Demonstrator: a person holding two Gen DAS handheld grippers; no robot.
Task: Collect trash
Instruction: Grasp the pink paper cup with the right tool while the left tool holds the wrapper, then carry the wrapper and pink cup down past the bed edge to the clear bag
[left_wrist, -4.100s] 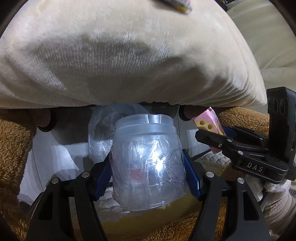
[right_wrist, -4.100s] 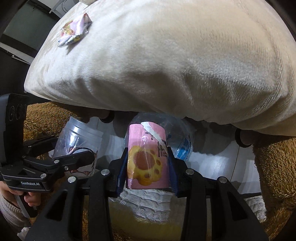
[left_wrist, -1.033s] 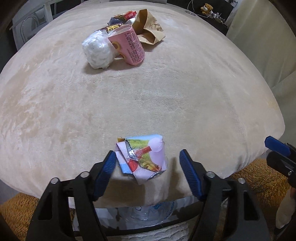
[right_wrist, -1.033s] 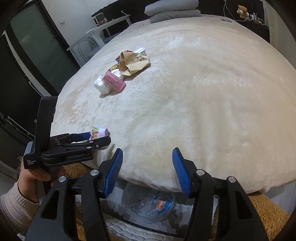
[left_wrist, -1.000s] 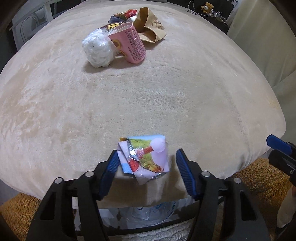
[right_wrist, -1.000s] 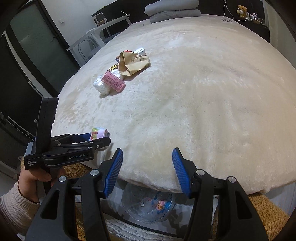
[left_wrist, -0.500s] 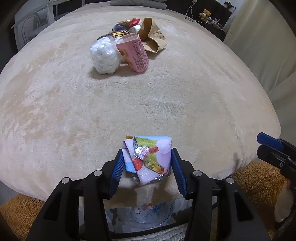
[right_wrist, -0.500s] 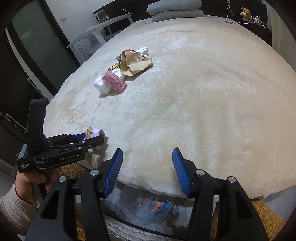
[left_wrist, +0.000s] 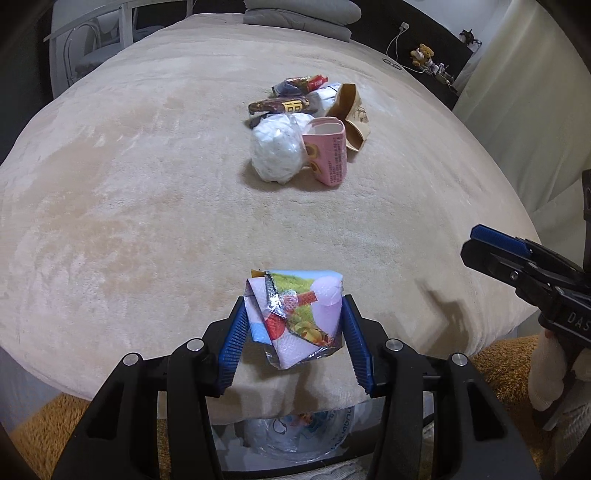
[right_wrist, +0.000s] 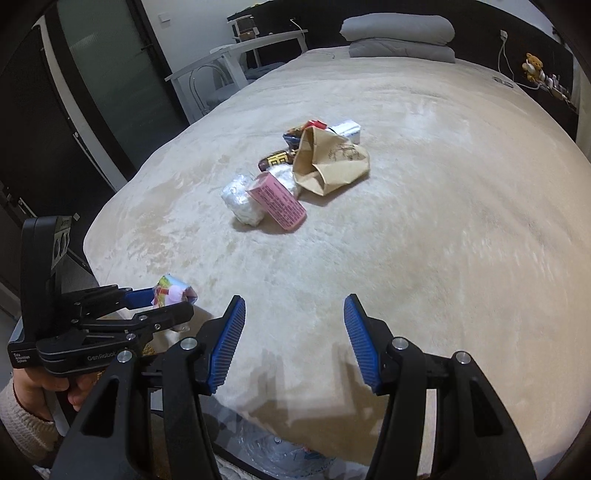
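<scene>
Crumpled snack wrapper (left_wrist: 295, 317), colourful with a foil edge, sits pinched between the blue pads of the left gripper (left_wrist: 293, 332) at the near edge of the cream plush bed (left_wrist: 147, 206), apparently lifted just clear of the blanket. The left jaws have just been closing, with the wrapper between them. It is thin, springy film, so the hold looks shallow; I judge that a quick swing could let it slide out or unfold and drop onto the brown rug (left_wrist: 498, 365) instead of into the clear plastic-lined bin (left_wrist: 295, 432) just below the bed edge.

Right gripper (right_wrist: 293, 325) hovers over the blanket with its jaws spread and nothing between them. Well beyond lies the remaining pile: a white plastic-wrapped wad (left_wrist: 277, 153), a pink carton (left_wrist: 328, 155), a brown paper bag (right_wrist: 328, 162) and dark candy wrappers (left_wrist: 280, 107), all touching. Reaching there could nudge the pieces apart, and the open-mouthed carton may roll.
</scene>
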